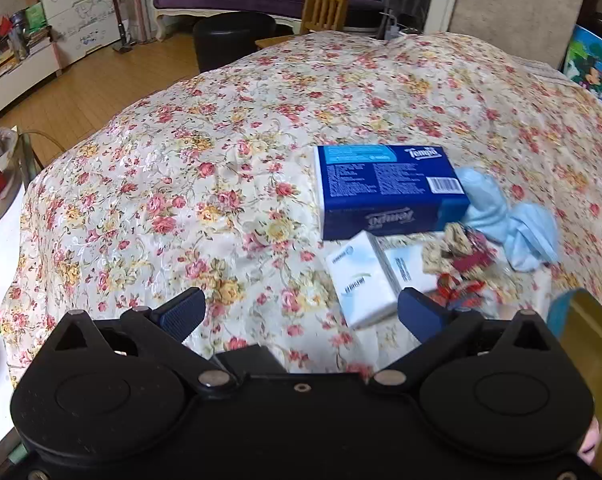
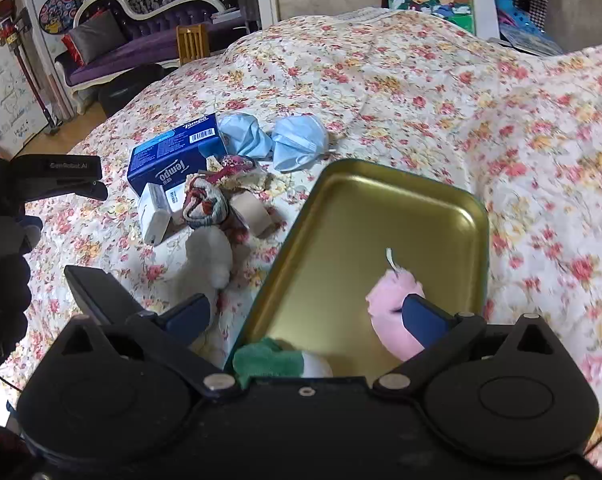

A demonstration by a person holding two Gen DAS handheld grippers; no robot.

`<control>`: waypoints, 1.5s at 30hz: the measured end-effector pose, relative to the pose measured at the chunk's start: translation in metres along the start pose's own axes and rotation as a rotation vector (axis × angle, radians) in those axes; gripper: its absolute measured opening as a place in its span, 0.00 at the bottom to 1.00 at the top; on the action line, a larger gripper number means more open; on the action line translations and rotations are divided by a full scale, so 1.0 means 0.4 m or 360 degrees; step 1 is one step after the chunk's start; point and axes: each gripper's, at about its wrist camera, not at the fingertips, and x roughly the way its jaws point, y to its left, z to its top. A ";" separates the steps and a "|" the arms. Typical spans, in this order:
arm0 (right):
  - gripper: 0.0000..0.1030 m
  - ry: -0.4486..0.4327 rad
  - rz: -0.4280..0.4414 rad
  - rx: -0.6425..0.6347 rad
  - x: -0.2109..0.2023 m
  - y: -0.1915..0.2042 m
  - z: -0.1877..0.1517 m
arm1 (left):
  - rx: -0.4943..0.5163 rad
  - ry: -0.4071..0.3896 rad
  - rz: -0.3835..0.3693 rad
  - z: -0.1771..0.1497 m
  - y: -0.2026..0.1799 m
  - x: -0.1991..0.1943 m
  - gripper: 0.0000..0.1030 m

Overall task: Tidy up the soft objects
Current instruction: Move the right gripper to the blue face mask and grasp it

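Note:
A gold metal tin (image 2: 381,216) lies on the floral cloth; inside it are a pink plush piece (image 2: 389,300) and a green cloth (image 2: 269,356). My right gripper (image 2: 305,316) is open, its jaws straddling the tin's near left rim. Left of the tin lie a white plush (image 2: 211,252), patterned socks (image 2: 205,200), two blue face masks (image 2: 273,140), a blue Tempo tissue box (image 2: 173,156) and white tissue packs (image 2: 155,212). My left gripper (image 1: 301,312) is open and empty, hovering just before the tissue packs (image 1: 361,280), with the Tempo box (image 1: 385,188) and masks (image 1: 509,216) beyond.
The floral cloth (image 1: 181,184) covers a wide table. The tin's edge (image 1: 589,336) shows at the right of the left wrist view. A tape roll (image 2: 253,208) lies by the socks. A wooden chair (image 1: 325,8), a black stool (image 1: 233,40) and a purple sofa stand beyond.

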 end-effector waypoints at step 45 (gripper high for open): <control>0.90 -0.0073 0.0048 0.0178 0.638 0.200 0.509 | 0.0043 0.0095 -0.0023 0.022 0.023 0.239 0.96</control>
